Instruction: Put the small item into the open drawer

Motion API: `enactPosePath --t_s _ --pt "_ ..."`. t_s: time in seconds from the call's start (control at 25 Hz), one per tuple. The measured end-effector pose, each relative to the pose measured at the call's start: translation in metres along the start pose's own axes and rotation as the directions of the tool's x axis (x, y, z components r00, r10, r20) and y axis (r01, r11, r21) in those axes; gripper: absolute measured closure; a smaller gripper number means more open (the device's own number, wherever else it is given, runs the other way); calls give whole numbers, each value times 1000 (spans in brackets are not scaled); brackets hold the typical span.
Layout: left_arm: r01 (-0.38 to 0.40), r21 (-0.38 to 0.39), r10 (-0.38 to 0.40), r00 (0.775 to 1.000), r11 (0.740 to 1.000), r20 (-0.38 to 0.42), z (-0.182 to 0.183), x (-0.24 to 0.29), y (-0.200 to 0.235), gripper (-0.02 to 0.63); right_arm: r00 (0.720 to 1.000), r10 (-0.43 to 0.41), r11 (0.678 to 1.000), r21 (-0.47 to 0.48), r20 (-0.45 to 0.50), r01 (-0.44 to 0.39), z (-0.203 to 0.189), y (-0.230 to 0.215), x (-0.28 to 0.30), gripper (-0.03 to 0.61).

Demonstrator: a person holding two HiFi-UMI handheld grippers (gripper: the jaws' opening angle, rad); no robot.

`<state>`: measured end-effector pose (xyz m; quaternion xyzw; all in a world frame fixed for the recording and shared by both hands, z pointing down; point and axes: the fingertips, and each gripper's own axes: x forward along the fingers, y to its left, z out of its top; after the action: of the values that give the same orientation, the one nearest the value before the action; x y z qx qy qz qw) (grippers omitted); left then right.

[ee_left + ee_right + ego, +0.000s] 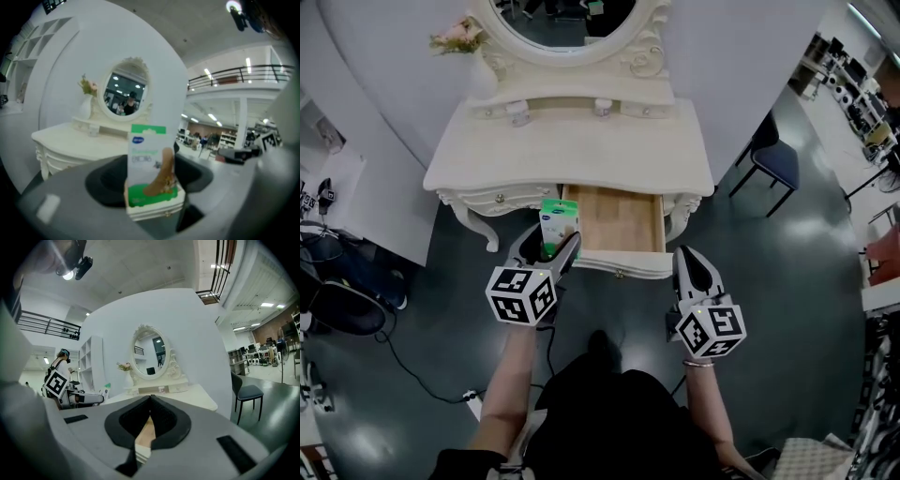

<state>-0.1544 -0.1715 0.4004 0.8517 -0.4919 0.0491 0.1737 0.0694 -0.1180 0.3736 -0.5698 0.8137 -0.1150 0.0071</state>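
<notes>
- The small box [149, 168], a green-and-white packet, stands upright between the jaws of the left gripper [550, 247]. The jaws are set wide and clamp it by its lower sides, and its upper half rises clear above them.
- Just ahead of that gripper and a little to its right lies the open drawer [614, 221], pulled out from the front of the white dressing table [572, 155]. Its wooden floor looks bare. In the head view the box sits at the drawer's near-left corner, by my reading not yet inside.
- The right gripper [688, 257] hangs off the drawer's front-right corner with its jaws closed together and nothing held. Only the drawer's wood shows through the slit between them.
- The step in hand, as I judge it, is carrying the box to the drawer; the placing is not yet done.
- The next move calls for taking the left gripper forward and rightward past the drawer front, lowering it until the box nears the wood, then spreading the jaws to let go.
- The drawer's left wall is close to the box, so the box needs clearance there.
</notes>
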Motion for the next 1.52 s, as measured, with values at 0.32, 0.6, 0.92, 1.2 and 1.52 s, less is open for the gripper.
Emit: enactPosePath --t_s 0.32,0.6,0.92,1.2,1.52 --pt "40 22 -39 998 999 -41 -2 24 16 296 1000 -29 1000 -3 -11 29 1 -1 17 581" --pt "68 52 -63 995 996 -81 -5 48 24 296 998 -56 998 0 -19 56 -1 -14 29 581" --pt "114 102 -100 986 988 -133 -6 84 24 296 998 -64 998 1 -18 64 3 -31 51 581" --pt "188 169 -153 968 968 -200 -12 120 13 296 995 -91 996 16 -28 92 1 -55 64 581" --pt "318 242 -235 919 917 -316 -32 163 -10 296 991 -129 991 36 -45 130 -4 -83 75 581"
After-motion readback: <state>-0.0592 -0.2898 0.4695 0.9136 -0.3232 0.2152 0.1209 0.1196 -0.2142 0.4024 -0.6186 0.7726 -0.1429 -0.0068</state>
